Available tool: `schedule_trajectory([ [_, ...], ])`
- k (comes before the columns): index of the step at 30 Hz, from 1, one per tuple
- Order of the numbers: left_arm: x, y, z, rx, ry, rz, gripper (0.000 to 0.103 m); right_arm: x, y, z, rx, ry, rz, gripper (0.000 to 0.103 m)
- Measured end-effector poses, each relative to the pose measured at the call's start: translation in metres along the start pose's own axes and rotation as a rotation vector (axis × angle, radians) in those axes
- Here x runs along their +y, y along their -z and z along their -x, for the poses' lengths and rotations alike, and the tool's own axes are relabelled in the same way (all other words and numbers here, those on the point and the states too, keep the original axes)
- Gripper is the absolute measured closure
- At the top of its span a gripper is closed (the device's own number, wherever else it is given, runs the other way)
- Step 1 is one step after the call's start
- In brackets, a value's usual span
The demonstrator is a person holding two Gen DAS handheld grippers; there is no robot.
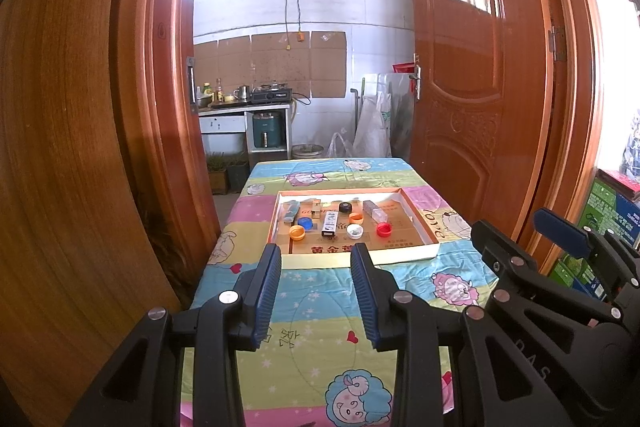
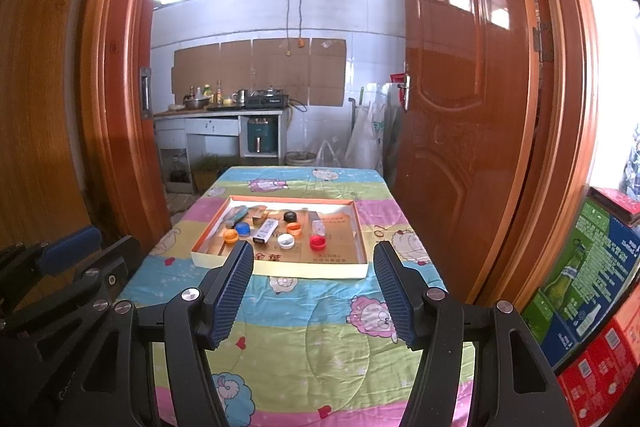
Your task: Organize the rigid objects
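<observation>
A shallow cardboard tray (image 1: pixel 424 251) (image 2: pixel 320 270) lies on the cartoon-print tablecloth. In it lie several bottle caps: orange (image 1: pixel 297 232) (image 2: pixel 231 235), blue (image 1: pixel 305 223) (image 2: pixel 242 227), white (image 1: pixel 354 230) (image 2: pixel 286 240), red (image 1: pixel 383 229) (image 2: pixel 318 242), black (image 1: pixel 345 206) (image 2: pixel 290 216), and an orange ring (image 1: pixel 356 217) (image 2: pixel 293 227). A small white box (image 1: pixel 330 223) (image 2: pixel 265 230) lies among them. My left gripper (image 1: pixel 316 259) is open and empty, short of the tray's near edge. My right gripper (image 2: pixel 314 259) is open and empty, also short of the tray.
The table (image 1: pixel 312 327) stands in a doorway between a wooden panel (image 1: pixel 60 147) on the left and an open wooden door (image 1: pixel 472 67) on the right. Stacked cartons (image 2: pixel 592 287) stand at the right. A kitchen counter (image 2: pixel 216 111) is far behind.
</observation>
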State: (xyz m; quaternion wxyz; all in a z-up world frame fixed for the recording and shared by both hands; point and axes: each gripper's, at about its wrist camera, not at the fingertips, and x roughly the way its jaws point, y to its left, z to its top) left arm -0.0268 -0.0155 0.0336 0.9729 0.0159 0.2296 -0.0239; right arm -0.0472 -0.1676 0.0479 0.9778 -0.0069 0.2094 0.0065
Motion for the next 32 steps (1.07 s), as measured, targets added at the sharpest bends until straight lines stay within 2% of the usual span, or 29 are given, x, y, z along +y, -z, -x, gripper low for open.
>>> schedule_trajectory([
  [32,-0.0019,0.0029,-0.0047,0.004,0.002,-0.014,0.067,-0.0011,0.0027,-0.0012,0.007,-0.005,-0.001,0.039],
])
